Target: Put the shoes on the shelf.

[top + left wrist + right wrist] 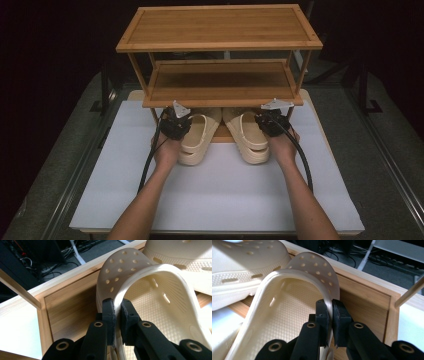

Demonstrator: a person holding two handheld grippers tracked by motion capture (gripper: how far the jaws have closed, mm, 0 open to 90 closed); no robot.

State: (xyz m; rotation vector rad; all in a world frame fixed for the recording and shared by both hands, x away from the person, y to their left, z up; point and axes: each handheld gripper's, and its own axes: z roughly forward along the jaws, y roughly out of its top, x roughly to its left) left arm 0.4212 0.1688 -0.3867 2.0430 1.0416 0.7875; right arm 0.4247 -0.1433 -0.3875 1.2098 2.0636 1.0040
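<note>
As the pair lies now, the left slipper (196, 140) and the right slipper (250, 137), both cream foam slides with perforated straps, sit side by side at the centre of the high view, toes tucked onto the lowest board of the bamboo shoe rack (220, 82) and heels out over the white worktop (220, 195). Material: moulded foam, judged light, springy rather than rigid, with a dimpled footbed that should give some friction; not fragile, though a thin wall is likely to flex and twist if lifted by one edge. Hold: the left tool (118, 315) is clamped narrow on the outer edge of the left slipper's strap, low centre of the left gripper view; the right tool (331, 315) is pinched likewise on the right slipper's strap edge, low centre of the right gripper view. Recommended hold: that strap arch near its root, where the foam is thickest, since a grip on the sole rim would probably slip. Note: each shoe may swing under a one-sided pinch, so slow, level carrying seems advisable.
</note>
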